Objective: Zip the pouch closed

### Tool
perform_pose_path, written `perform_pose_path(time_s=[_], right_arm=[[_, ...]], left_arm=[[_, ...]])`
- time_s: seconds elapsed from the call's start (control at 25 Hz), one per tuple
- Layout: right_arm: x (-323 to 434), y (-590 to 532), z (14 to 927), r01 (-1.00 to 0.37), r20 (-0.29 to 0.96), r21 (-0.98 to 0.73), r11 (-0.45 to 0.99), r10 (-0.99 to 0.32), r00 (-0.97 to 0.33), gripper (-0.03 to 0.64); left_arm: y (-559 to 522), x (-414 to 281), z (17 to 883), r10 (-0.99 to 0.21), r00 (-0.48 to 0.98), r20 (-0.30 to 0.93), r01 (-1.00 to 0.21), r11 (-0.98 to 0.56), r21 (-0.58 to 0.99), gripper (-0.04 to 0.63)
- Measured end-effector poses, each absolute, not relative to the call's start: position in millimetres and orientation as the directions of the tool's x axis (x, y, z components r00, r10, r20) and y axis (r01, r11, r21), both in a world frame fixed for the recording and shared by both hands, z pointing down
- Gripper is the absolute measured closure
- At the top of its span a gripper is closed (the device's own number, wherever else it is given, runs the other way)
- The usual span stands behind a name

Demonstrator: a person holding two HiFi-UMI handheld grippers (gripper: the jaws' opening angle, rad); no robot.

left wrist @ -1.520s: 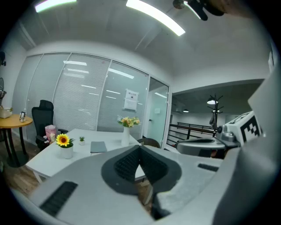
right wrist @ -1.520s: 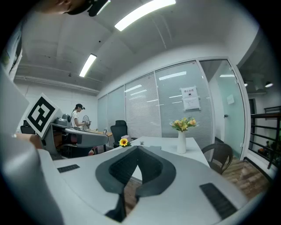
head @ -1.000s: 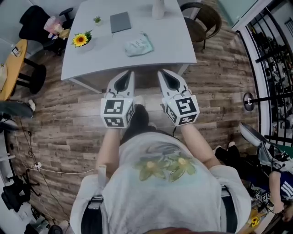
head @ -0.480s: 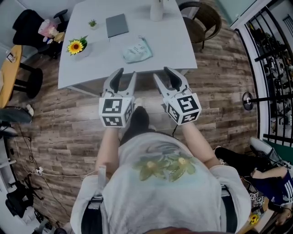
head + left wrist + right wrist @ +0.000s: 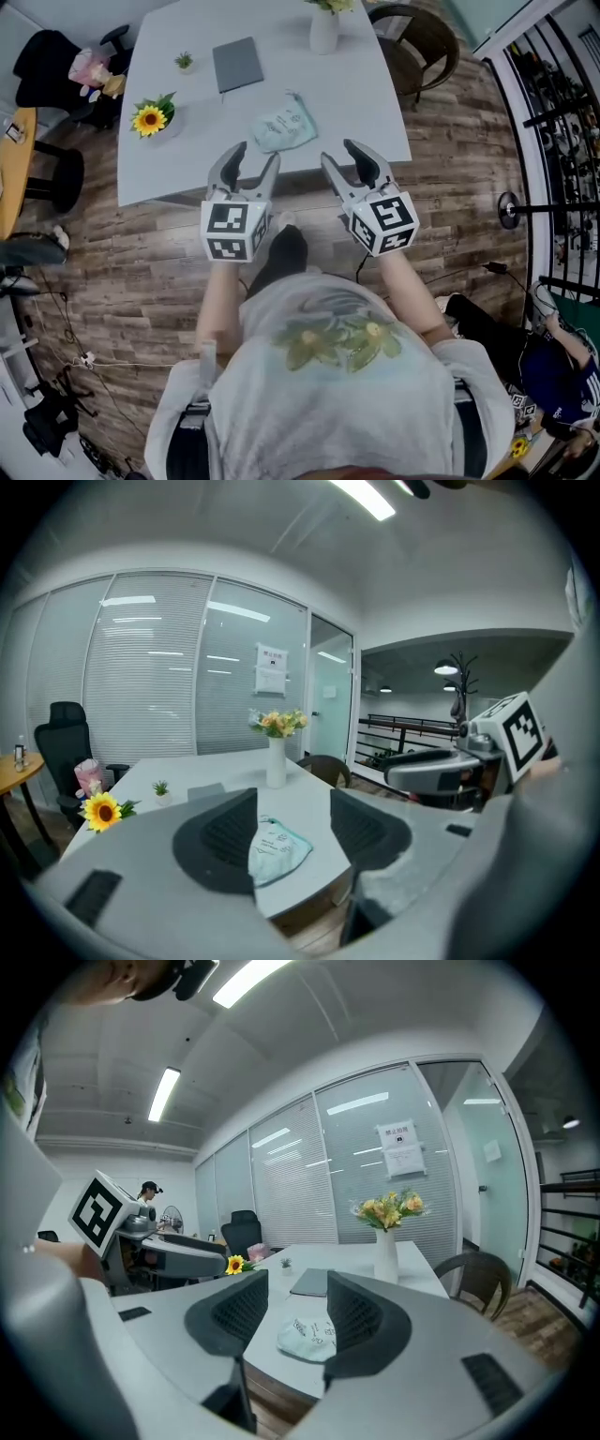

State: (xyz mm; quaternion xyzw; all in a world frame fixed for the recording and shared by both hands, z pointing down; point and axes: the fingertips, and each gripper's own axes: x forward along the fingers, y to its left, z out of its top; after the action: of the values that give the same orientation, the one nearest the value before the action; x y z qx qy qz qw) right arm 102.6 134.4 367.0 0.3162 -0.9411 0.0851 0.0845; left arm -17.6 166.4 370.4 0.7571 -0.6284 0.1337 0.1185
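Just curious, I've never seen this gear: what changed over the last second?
The left gripper and right gripper moved forward toward the pouch on the table. Their jaws, shut before, are opening with nothing between them. Nothing was taken hold of. The pouch, vase and sunflower stayed put.

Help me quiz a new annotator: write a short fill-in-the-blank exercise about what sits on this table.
The pouch lies flat on the ___.
The white vase holds ___.
Left of the pouch in the head view stands a yellow ___.
Missing words: table; flowers; sunflower.
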Motion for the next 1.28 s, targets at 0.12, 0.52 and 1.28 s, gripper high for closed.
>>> perform_pose_path(time_s=[0.12, 0.52, 1.28], right_arm=[[98, 116, 374, -0.622, 0.234, -0.112, 0.775, -0.587, -0.775, 0.427], [73, 73, 391, -0.622, 0.297, -0.103, 0.776, -0.573, -0.764, 0.428], [56, -6, 409, -0.666, 0.31, -0.039, 0.744, -0.625, -0.716, 0.428]], left_arm=[[150, -27, 375, -0.913, 0.186, 0.363, -0.981, -0.193, 0.018, 0.371], [101, -62, 390, -0.878, 0.238, 0.415, -0.969, -0.242, 0.044, 0.371], [10, -92, 406, -0.803, 0.361, 0.474, -0.918, -0.395, 0.03, 0.371]])
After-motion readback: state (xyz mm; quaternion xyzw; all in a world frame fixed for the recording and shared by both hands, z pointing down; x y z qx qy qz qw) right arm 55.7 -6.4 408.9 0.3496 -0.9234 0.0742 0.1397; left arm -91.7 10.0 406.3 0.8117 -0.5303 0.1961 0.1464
